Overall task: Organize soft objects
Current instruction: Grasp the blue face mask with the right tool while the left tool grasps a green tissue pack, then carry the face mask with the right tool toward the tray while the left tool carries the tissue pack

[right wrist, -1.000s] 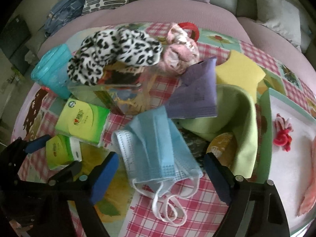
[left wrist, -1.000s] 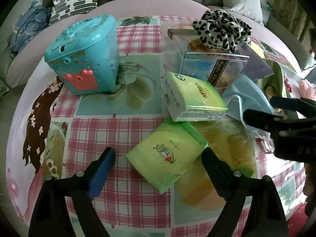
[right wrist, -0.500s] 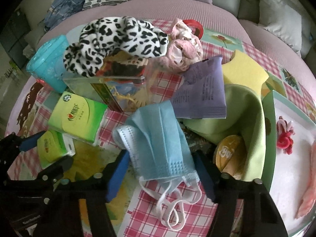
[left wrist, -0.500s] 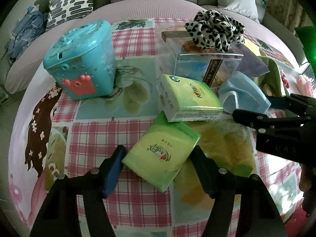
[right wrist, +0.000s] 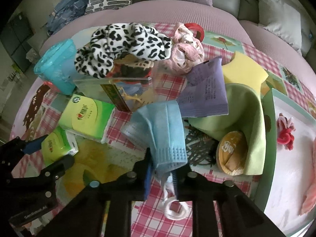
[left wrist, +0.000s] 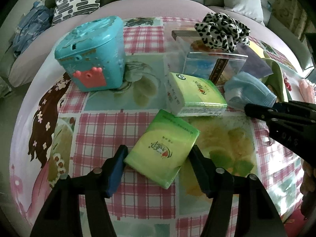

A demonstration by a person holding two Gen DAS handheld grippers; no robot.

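L claw (left wrist: 158, 158) on tissue pack (left wrist: 162, 148) | R claw (right wrist: 164, 169) pinching mask (right wrist: 158, 132) — tray (right wrist: 268, 138): red scrunchie (right wrist: 285, 132)

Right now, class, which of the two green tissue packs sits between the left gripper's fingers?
The nearer tissue pack, lying flat and skewed on the tablecloth between the left gripper fingers. The farther tissue pack sits beside the clear box.
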